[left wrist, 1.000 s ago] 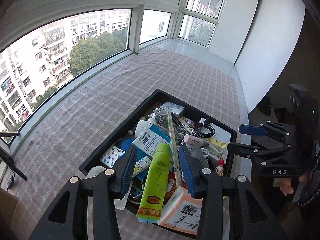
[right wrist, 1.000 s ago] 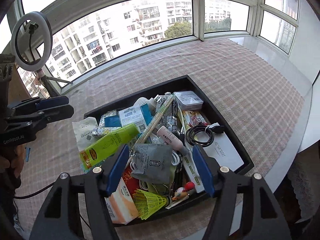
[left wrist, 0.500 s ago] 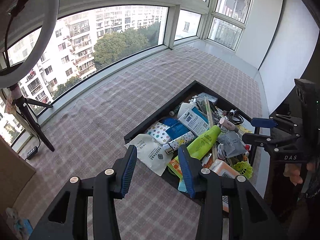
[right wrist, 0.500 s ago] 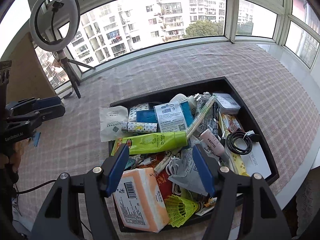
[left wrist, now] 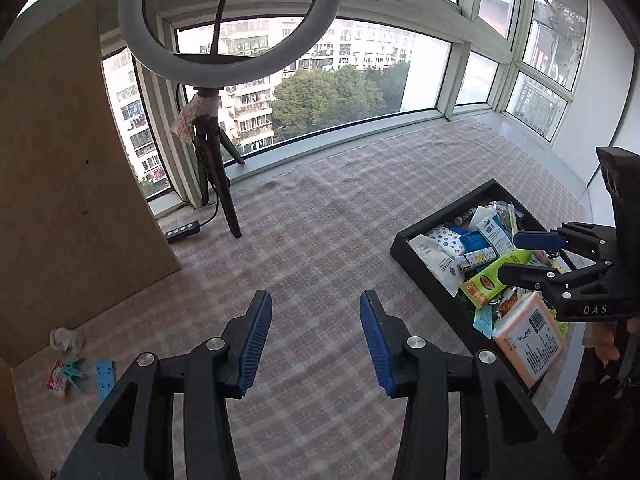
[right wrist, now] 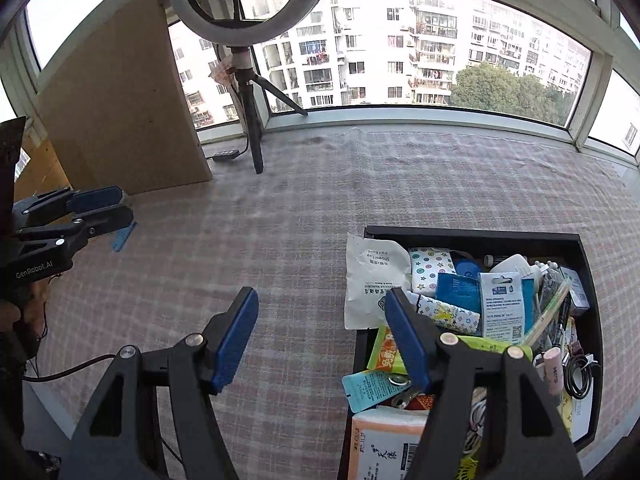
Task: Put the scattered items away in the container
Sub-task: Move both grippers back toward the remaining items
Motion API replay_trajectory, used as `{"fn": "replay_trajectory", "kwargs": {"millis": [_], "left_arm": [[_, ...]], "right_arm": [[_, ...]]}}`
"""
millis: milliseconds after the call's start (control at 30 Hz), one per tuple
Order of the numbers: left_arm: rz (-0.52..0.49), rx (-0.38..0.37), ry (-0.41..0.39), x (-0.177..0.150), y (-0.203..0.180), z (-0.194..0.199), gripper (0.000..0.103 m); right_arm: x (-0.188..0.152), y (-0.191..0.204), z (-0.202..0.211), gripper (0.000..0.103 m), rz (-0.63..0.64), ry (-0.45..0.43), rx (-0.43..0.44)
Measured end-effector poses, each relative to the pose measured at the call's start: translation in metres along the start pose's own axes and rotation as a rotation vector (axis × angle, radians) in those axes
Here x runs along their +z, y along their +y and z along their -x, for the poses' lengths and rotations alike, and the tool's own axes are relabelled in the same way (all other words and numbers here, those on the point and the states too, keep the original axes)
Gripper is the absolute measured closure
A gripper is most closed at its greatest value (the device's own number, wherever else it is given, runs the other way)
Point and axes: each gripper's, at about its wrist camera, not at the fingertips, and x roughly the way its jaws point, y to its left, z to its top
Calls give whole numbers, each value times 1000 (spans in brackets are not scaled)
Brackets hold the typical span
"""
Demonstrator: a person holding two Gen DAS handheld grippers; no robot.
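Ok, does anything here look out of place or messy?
Yes. The tray is overfilled: a white pouch and an orange tissue pack hang over its rim. Off to the side, a blue strip, clips and crumpled paper lie loose on the cloth by the board.

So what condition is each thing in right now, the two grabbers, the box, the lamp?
Left gripper: open, holding nothing, over the cloth.
Right gripper: open, holding nothing.
Black tray: heaped full.
Shower cap packet: hanging over the tray's rim.
Ring light: upright on its tripod; lit or not, cannot tell.
Blue strip: lying on the cloth.
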Motion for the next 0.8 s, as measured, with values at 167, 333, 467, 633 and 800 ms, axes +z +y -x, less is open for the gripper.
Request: {"fn": "replay_trajectory", "kwargs": {"millis": [167, 333, 467, 633, 800], "left_arm": [[153, 72, 22, -41, 70, 5, 56], [299, 173, 57, -88, 146, 10, 56], [444, 253, 81, -128, 213, 16, 56], [638, 305, 73, -166, 289, 25, 57], [761, 300, 67, -184, 341, 17, 58]], "right_arm": [[17, 55, -34, 38, 103, 30, 90], [31, 117, -73, 38, 206, 71, 182], [44, 171, -104, 40, 280, 101, 240], [66, 238, -144, 47, 361, 114, 304], [93, 305, -189, 51, 454, 126, 325]]}}
